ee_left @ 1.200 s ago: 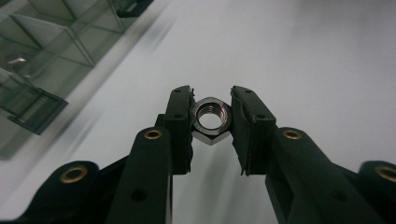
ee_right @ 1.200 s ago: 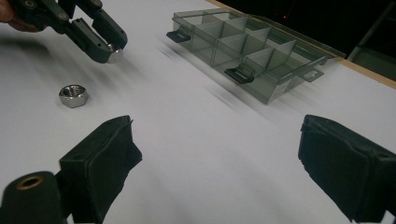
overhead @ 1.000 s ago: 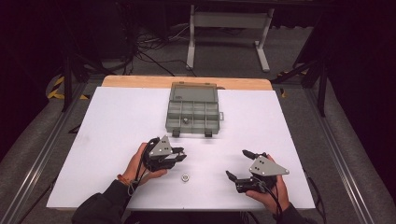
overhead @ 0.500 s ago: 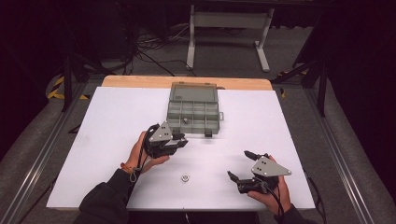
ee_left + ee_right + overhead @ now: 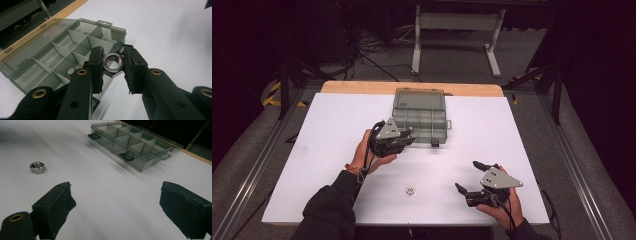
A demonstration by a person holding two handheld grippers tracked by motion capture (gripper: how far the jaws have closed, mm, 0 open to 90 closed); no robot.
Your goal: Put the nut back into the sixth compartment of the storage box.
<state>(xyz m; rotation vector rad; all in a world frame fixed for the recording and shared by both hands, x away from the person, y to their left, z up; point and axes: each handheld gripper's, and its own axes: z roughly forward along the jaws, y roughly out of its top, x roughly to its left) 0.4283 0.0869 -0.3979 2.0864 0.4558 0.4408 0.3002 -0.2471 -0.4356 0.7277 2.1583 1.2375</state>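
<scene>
Comparing frames, we see left gripper (image 5: pixel 113 62), pinching a nut (image 5: pixel 114 62), moved to the organizer box (image 5: pixel 420 117); right gripper (image 5: pixel 472 176) spread.

My fingers (image 5: pixel 96 66) are black with brass rivets; grey three-cornered plates top both grippers, and my sleeves (image 5: pixel 329 207) are dark.

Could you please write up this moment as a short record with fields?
Surface: white table
Container: open grey translucent plastic compartment box, at the far middle
Left gripper: jaws shut on a silver steel hex nut, just short of the box
Right gripper: jaws open, holding nothing
Loose part: second silver hex nut on the table
</scene>
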